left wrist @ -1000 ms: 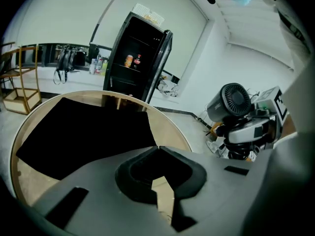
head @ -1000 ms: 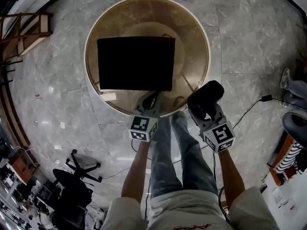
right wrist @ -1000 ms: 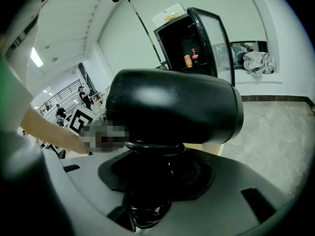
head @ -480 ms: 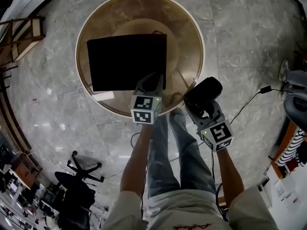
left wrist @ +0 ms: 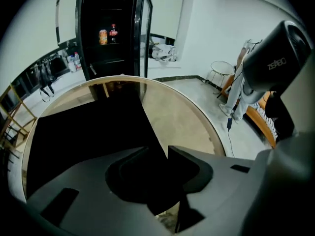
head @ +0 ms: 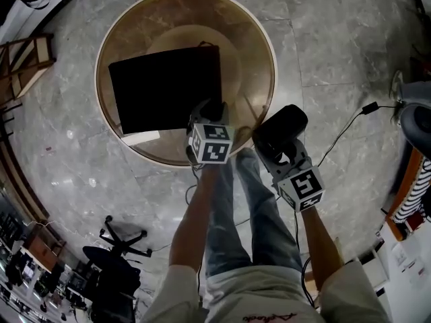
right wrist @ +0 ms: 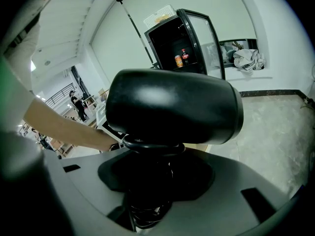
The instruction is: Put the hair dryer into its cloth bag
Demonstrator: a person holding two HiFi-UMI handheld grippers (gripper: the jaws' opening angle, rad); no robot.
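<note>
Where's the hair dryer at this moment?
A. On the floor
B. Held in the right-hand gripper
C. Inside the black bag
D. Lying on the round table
B: the hair dryer is clamped by its handle between the jaws of the right gripper, while the black bag lies apart from it on the table.

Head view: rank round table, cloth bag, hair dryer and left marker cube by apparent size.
1. round table
2. cloth bag
3. hair dryer
4. left marker cube, only slightly smaller than the dryer; both are held nearer the camera than the table, so their order is unsure.
</note>
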